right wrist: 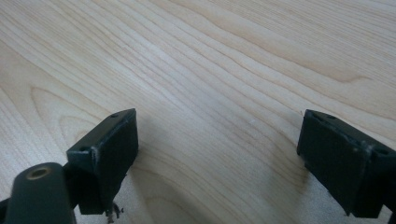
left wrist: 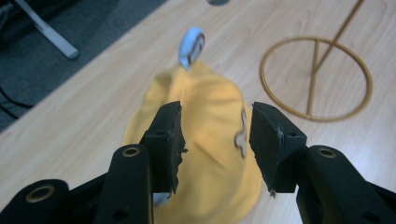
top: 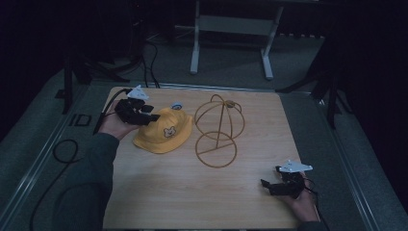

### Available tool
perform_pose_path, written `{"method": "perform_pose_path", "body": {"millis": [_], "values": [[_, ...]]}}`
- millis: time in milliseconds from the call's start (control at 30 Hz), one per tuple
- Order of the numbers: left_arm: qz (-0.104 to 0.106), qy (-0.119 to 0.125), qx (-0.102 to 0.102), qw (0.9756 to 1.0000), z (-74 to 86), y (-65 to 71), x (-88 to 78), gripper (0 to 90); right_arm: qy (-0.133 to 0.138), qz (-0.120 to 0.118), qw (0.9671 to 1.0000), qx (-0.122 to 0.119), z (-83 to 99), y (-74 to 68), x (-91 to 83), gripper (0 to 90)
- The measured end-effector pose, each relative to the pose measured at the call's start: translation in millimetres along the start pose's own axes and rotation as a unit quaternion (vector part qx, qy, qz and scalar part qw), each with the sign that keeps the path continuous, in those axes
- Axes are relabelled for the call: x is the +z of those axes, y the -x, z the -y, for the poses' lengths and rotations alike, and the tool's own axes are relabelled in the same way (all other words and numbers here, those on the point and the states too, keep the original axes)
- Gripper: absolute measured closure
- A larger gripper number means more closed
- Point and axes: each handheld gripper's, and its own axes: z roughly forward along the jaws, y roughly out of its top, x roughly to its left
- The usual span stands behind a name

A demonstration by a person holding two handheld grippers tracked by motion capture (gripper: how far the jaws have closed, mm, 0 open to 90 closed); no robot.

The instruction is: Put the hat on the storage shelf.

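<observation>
Wooden table (top: 159, 192): yellow hat (left wrist: 210, 140) between parted left gripper (left wrist: 215, 140) jaws.

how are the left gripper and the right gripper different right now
The left gripper hangs over the yellow hat at the table's far left; the right gripper sits near the front right corner over bare wood. The left gripper's jaws stand partly open around the hat's crown; the right gripper's are spread wider. Both are hand-held, black and hold nothing.
</observation>
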Motion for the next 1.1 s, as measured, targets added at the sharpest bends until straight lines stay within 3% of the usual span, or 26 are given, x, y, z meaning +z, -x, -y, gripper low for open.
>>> {"method": "perform_pose_path", "body": {"millis": [333, 633, 833, 933, 1033, 1100], "values": [[0.003, -0.017, 0.009, 0.9998, -21.6, -3.7, 16.9, 52.9, 0.000, 0.000, 1.0000, 0.000, 0.0, 0.1, 0.0, 12.4], [-0.002, -0.057, 0.012, 0.9983, -21.9, -10.4, 39.0, 50.8, 0.000, 0.000, 1.0000, 0.000, 0.0, 0.1, 0.0, 12.4], [-0.016, -0.079, 0.000, 0.9968, -16.8, -16.3, 56.6, 51.0, 0.000, 0.000, 1.0000, 0.000, 0.0, 0.1, 0.0, 12.4], [-0.018, -0.091, -0.007, 0.9957, -12.6, -19.2, 62.9, 56.8, 0.000, 0.000, 1.0000, 0.001, 0.0, 0.0, 0.0, 12.4], [-0.023, -0.106, -0.001, 0.9941, -10.5, -19.0, 66.0, 61.8, 0.000, 0.000, 1.0000, 0.001, -0.1, 0.0, 0.0, 12.4], [-0.024, -0.111, 0.002, 0.9936, -10.4, -18.4, 66.8, 73.7, 0.001, 0.000, 1.0000, 0.000, -0.1, 0.0, 0.0, 12.4]]}}
